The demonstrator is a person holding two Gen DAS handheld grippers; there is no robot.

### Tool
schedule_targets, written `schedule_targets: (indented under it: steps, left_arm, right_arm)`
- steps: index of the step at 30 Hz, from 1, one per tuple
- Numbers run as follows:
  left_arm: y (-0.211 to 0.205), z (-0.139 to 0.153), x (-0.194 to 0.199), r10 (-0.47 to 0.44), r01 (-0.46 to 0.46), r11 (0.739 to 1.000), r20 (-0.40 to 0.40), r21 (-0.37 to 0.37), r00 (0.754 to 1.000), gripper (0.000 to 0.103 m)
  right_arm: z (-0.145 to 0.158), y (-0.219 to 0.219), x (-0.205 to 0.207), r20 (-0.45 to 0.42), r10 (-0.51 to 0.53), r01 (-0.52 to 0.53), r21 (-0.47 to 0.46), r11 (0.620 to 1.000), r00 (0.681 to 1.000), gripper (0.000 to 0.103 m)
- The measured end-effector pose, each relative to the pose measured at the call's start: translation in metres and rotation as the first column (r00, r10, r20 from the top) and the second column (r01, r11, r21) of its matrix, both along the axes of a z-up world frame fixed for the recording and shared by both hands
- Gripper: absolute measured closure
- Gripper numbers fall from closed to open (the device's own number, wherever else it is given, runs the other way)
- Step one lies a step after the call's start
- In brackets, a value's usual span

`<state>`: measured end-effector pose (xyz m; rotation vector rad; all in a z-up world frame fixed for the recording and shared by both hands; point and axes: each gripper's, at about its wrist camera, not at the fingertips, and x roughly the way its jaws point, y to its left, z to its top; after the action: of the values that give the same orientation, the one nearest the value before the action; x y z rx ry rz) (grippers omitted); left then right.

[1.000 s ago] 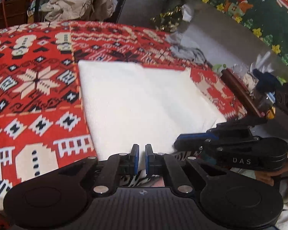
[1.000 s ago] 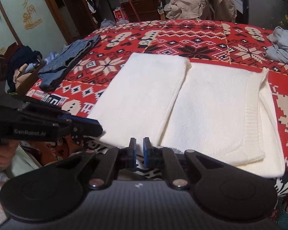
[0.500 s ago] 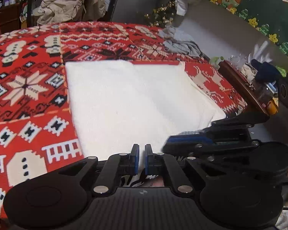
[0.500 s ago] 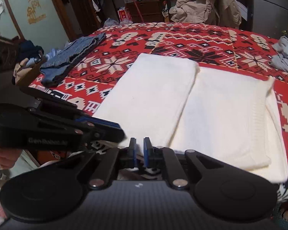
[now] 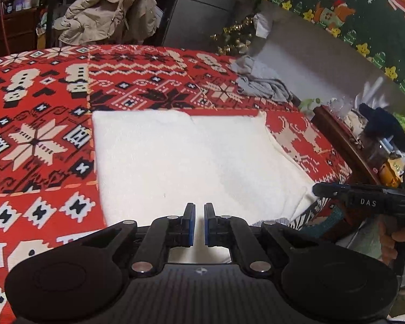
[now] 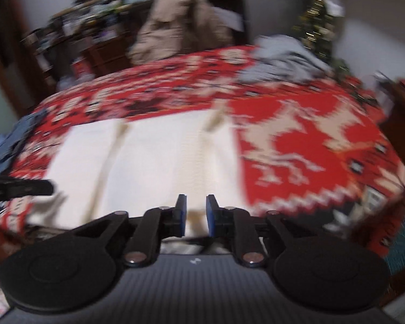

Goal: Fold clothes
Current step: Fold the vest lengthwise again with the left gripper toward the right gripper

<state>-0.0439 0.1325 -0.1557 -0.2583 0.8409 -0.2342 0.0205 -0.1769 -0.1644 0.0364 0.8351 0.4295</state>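
A white knit sweater point(image 5: 189, 162) lies folded flat on the red patterned blanket point(image 5: 40, 135). My left gripper point(image 5: 199, 212) hovers over the sweater's near edge, shut, with nothing between its pads. My right gripper point(image 6: 196, 205) is over the near right part of the sweater point(image 6: 162, 162); its jaws are opening and only a narrow empty gap shows between them. This view is motion-blurred. From the left wrist, the right gripper point(image 5: 321, 189) shows at the sweater's near right corner, held by a hand point(image 5: 391, 240). The left gripper's tip point(image 6: 40, 187) shows at the right wrist view's left edge.
A crumpled grey garment point(image 5: 264, 83) lies at the blanket's far right corner. Folded jeans point(image 6: 5, 145) lie at its left edge. A beige jacket point(image 5: 108, 8) hangs on a chair behind. A cluttered wooden side table point(image 5: 345, 140) stands to the right of the bed.
My right gripper has swung to the right along the sweater's near edge, away from the left one, and its jaws have parted a little. The left gripper has stayed about where it was.
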Motion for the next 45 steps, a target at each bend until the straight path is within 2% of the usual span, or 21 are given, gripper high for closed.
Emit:
schedule_targets:
  steps: [3, 6, 11, 12, 13, 16, 20, 25, 30, 34, 38, 40, 45]
  left_arm:
    - [-0.001, -0.001, -0.001, -0.006, 0.006, 1.000, -0.001, -0.017, 1.000, 0.098]
    - [0.002, -0.001, -0.002, 0.006, -0.006, 0.999, -0.005, -0.039, 1.000, 0.097]
    - [0.013, -0.001, -0.005, 0.051, -0.052, 0.997, -0.016, -0.052, 0.999, 0.097]
    - [0.016, -0.001, -0.006, 0.060, -0.061, 0.997, -0.017, -0.053, 0.998, 0.097]
    - [0.019, -0.001, -0.007, 0.069, -0.069, 0.996, -0.016, -0.051, 0.998, 0.097]
    - [0.029, 0.002, -0.012, 0.097, -0.098, 0.994, -0.010, -0.050, 0.995, 0.097]
    - [0.047, 0.004, -0.020, 0.143, -0.143, 0.988, -0.005, -0.054, 0.990, 0.097]
    - [0.072, 0.007, -0.034, 0.207, -0.205, 0.974, 0.010, -0.093, 0.978, 0.097]
    - [0.090, 0.012, -0.053, 0.259, -0.253, 0.959, 0.031, -0.129, 0.965, 0.097]
    - [0.102, 0.010, -0.064, 0.290, -0.283, 0.946, 0.024, -0.156, 0.957, 0.097]
    - [0.108, 0.006, -0.069, 0.295, -0.288, 0.942, 0.017, -0.174, 0.955, 0.097]
    - [0.109, 0.004, -0.068, 0.290, -0.281, 0.938, 0.014, -0.201, 0.957, 0.097]
    - [0.111, -0.005, -0.057, 0.249, -0.238, 0.918, -0.007, -0.317, 0.968, 0.097]
  right_arm:
    - [-0.011, -0.022, 0.003, -0.019, -0.061, 0.061, 0.004, 0.998, 0.998, 0.083]
    - [-0.020, -0.031, 0.007, -0.037, -0.085, 0.086, 0.032, 0.996, 0.996, 0.076]
    - [-0.025, -0.031, 0.010, -0.045, -0.096, 0.099, 0.070, 0.993, 0.994, 0.075]
    - [-0.024, -0.029, 0.010, -0.044, -0.090, 0.092, 0.066, 0.994, 0.995, 0.087]
    - [-0.024, -0.027, 0.010, -0.042, -0.083, 0.086, 0.061, 0.994, 0.996, 0.092]
    - [-0.017, -0.023, 0.007, -0.022, -0.084, 0.085, 0.065, 0.994, 0.996, 0.096]
    - [0.018, -0.009, 0.001, 0.068, -0.047, 0.040, 0.104, 0.994, 0.997, 0.097]
    - [0.064, 0.051, -0.015, 0.171, 0.125, -0.147, 0.120, 0.982, 0.977, 0.097]
    - [0.077, 0.141, -0.047, 0.214, 0.358, -0.386, 0.105, 0.916, 0.909, 0.098]
    - [0.047, 0.215, -0.072, 0.145, 0.546, -0.555, 0.026, 0.831, 0.825, 0.098]
    - [0.005, 0.251, -0.083, 0.021, 0.627, -0.625, -0.048, 0.779, 0.779, 0.100]
    - [0.006, 0.250, -0.085, 0.029, 0.621, -0.619, -0.053, 0.783, 0.783, 0.098]
    - [0.031, 0.221, -0.070, 0.079, 0.543, -0.543, -0.020, 0.839, 0.836, 0.095]
